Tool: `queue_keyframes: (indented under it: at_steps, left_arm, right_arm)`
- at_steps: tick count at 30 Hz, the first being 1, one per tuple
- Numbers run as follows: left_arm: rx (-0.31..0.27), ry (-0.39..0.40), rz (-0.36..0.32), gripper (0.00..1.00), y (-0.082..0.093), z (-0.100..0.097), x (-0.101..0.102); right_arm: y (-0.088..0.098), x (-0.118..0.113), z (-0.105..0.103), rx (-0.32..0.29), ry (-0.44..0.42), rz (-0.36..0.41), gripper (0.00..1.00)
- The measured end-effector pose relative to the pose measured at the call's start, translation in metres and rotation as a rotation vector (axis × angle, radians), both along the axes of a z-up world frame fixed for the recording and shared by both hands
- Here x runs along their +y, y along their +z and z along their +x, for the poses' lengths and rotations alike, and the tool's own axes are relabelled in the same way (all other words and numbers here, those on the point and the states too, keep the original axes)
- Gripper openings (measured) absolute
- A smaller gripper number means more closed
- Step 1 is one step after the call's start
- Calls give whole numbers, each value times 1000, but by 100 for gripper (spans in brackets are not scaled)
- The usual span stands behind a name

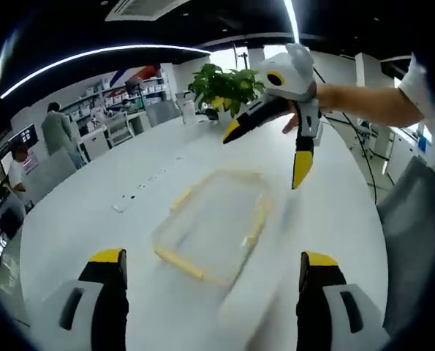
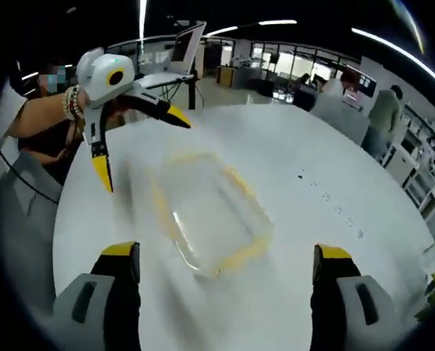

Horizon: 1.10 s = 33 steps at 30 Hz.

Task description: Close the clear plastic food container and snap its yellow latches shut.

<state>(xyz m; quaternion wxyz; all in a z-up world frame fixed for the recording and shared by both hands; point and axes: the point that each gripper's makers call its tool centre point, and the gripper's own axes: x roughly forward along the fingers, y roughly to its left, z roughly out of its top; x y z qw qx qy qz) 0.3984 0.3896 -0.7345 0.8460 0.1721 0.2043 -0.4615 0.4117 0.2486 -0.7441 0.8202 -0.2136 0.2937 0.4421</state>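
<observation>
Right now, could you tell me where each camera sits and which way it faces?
Left gripper view: rides the left tongs, looking across the white table at the clear container; the right tongs and a forearm show beyond.
Right gripper view: rides the right tongs, facing the container from the opposite side; the left tongs and a braceleted wrist show.
Shared: container, table, both tongs open.

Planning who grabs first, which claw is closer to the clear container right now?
Neither clearly. The left claw hangs open above one side of the container; the right claw hangs open above the opposite side. Both are apart from it, at a similar gap.
</observation>
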Motion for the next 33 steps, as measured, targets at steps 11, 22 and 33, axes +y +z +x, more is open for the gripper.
queue_keyframes:
  at_steps: [11,22,33]
  left_arm:
    - [-28,-13,-137,95,44,-56,8]
    - [-74,116,-215,97,61,-92,48]
    - [-63,251,-322,93,61,-136,84]
  right_arm:
    - [40,0,-38,-144,-2,-21,96]
    - [50,-10,-77,-194,-177,125,94]
    - [66,-28,-125,-276,-366,293,89]
